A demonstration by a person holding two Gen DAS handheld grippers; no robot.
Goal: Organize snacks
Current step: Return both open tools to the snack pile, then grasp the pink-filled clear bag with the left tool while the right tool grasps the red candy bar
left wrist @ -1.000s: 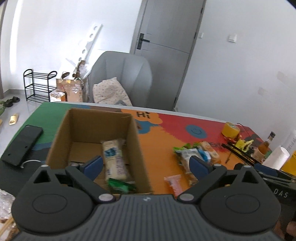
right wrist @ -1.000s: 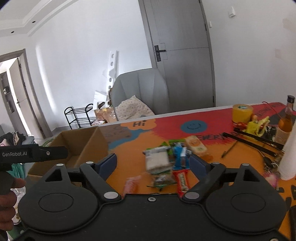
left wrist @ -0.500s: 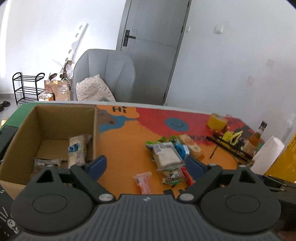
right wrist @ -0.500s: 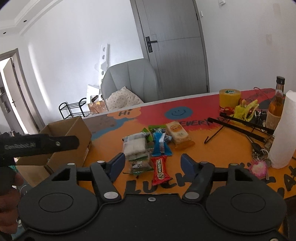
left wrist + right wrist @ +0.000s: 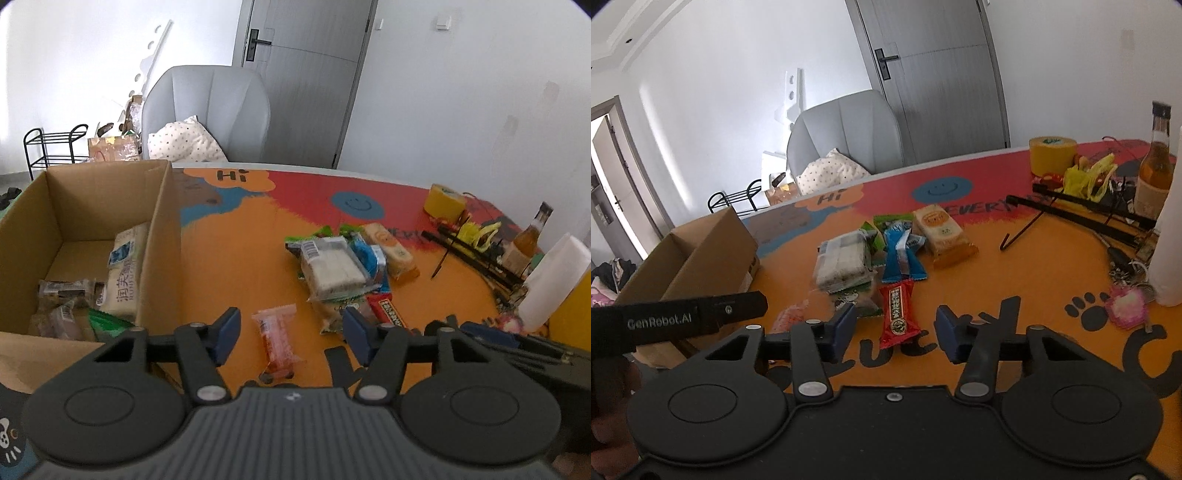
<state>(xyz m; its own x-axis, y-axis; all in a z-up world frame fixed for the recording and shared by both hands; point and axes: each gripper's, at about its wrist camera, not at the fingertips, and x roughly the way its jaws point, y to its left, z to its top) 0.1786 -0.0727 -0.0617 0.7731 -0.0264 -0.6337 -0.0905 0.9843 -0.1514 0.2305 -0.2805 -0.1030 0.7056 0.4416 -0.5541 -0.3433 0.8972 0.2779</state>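
Note:
A cardboard box (image 5: 162, 229) stands at the left with several snack packs inside, among them a long white pack (image 5: 125, 269). A pile of snacks (image 5: 336, 266) lies on the orange table. My left gripper (image 5: 288, 334) is open and empty, just above a pink wrapped snack (image 5: 275, 339). My right gripper (image 5: 892, 334) is open and empty, with a red snack bar (image 5: 897, 312) lying between its fingers. Behind the bar lie a white pack (image 5: 844, 262), a blue pack (image 5: 903, 254) and an orange pack (image 5: 942, 232). The box (image 5: 698, 258) also shows at the left.
A yellow tape roll (image 5: 1052, 155), a bottle (image 5: 1156, 166), black rods (image 5: 1082, 210), a white paper roll (image 5: 1171, 236) and a pink item (image 5: 1128, 306) crowd the right side. A grey chair (image 5: 210, 110) stands behind the table.
My left gripper has swung right, from over the box to above the pink snack. My right gripper has moved forward and down toward the red bar. Both stayed open.

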